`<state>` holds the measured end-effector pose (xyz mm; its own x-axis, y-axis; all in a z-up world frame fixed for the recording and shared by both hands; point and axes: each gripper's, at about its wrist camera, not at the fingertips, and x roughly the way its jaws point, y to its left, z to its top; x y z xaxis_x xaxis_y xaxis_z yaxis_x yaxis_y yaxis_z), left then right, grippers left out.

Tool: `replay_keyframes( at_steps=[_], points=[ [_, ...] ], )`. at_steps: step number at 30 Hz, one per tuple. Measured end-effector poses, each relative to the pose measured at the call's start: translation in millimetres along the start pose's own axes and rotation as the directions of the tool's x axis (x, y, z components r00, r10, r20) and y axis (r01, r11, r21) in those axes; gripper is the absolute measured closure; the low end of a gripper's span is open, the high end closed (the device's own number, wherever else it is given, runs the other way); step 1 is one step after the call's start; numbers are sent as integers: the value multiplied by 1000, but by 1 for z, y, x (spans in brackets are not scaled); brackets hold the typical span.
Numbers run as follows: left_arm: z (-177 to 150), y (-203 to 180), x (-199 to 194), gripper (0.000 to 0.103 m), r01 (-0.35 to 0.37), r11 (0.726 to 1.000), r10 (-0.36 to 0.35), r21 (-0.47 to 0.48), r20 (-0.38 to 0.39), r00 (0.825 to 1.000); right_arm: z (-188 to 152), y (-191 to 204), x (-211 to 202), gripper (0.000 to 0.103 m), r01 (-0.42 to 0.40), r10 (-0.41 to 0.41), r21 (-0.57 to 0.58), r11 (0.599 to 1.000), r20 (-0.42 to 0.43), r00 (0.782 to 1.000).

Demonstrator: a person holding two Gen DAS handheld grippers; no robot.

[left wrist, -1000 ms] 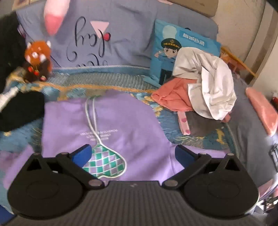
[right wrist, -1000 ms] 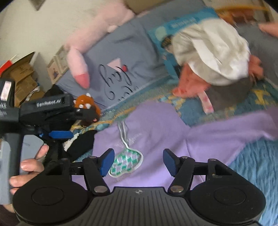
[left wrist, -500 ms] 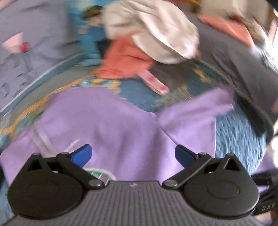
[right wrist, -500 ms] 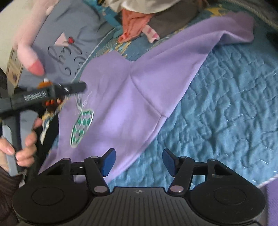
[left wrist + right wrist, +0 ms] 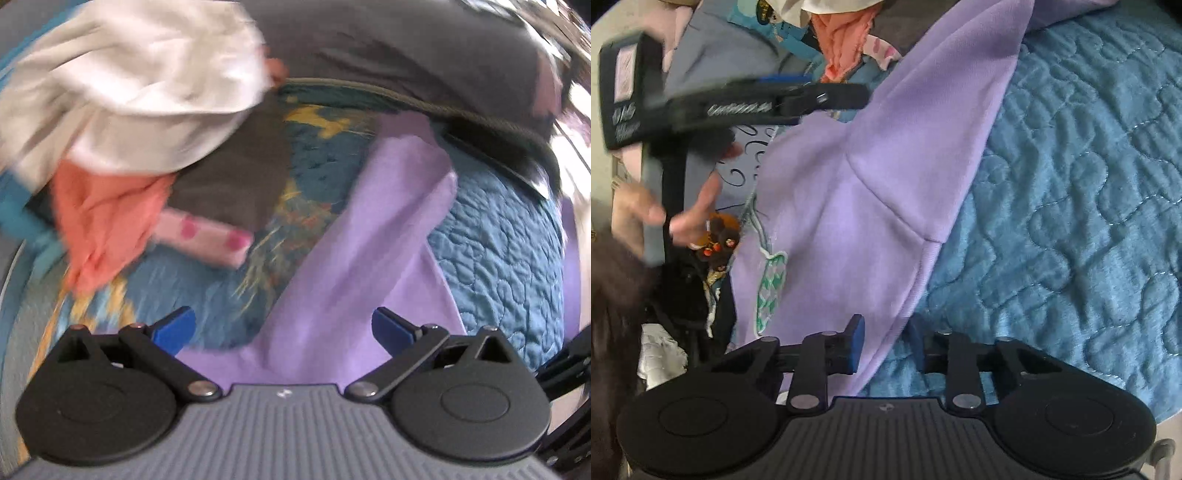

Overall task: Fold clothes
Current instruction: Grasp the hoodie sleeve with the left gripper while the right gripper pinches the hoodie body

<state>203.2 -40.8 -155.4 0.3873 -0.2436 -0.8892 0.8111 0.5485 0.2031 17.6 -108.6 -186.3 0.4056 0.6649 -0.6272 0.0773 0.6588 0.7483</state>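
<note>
A: Left wrist view first. Quick.
B: Left claw (image 5: 282, 328) wide, nothing between the pads, hanging over the purple sweatshirt (image 5: 354, 258) spread on the blue quilt (image 5: 509, 251). Its sleeve runs up and away toward the grey blanket (image 5: 369, 55). Pile of other clothes upper left: white top (image 5: 140, 85), orange one (image 5: 103, 221), pink strip with dots (image 5: 207, 240). Blurry frame, no readable text.
A: Right wrist view?
B: Right claw (image 5: 886, 343) narrowing, jaws closing, with the sweatshirt's side hem (image 5: 908, 295) between the pads; looks near pinched, can't swear the pads are pressing. Body of the shirt lies flat, checked patch (image 5: 772, 288) at left.
A: Step?
B: I'd say grabbing the side edge to start the first fold. Next calls for the left claw to pinch the sleeve or shoulder, then both lift and carry that side across the middle.
A: Writing?
B: White lettering on the other gripper's body (image 5: 738, 109), too smeared to read. Cursive on the grey pillow (image 5: 738, 173), only loops visible.
</note>
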Motion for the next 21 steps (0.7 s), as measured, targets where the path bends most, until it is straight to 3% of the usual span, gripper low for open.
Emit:
replay_keyframes(
  at_steps=[4,6,8,11,16,19,21],
  points=[
    [21,-6,36,0,19,995,-14,99,-55,998,1,3,2,78,4,-4,-29,1000,-5,1000],
    [29,-5,54,0,119,991,-112,62,-113,987,2,3,3,78,3,-4,-40,999,-8,1000],
    [32,-8,70,0,219,976,-212,22,-174,962,3,2,4,78,-2,1,-45,999,-11,1000],
    [32,-19,77,0,263,963,-251,50,-177,952,6,0,5,78,-12,11,-47,999,-14,1000],
    [27,-8,72,2,316,949,-314,-5,-131,940,6,1,6,78,-13,13,-62,998,-14,1000],
    [22,-5,68,13,300,954,-301,-20,-85,950,5,2,3,80,-2,1,-85,996,-5,1000],
    [19,-1,64,27,294,955,-295,-34,-55,954,4,4,4,80,8,-8,-106,994,3,1000]
  ],
)
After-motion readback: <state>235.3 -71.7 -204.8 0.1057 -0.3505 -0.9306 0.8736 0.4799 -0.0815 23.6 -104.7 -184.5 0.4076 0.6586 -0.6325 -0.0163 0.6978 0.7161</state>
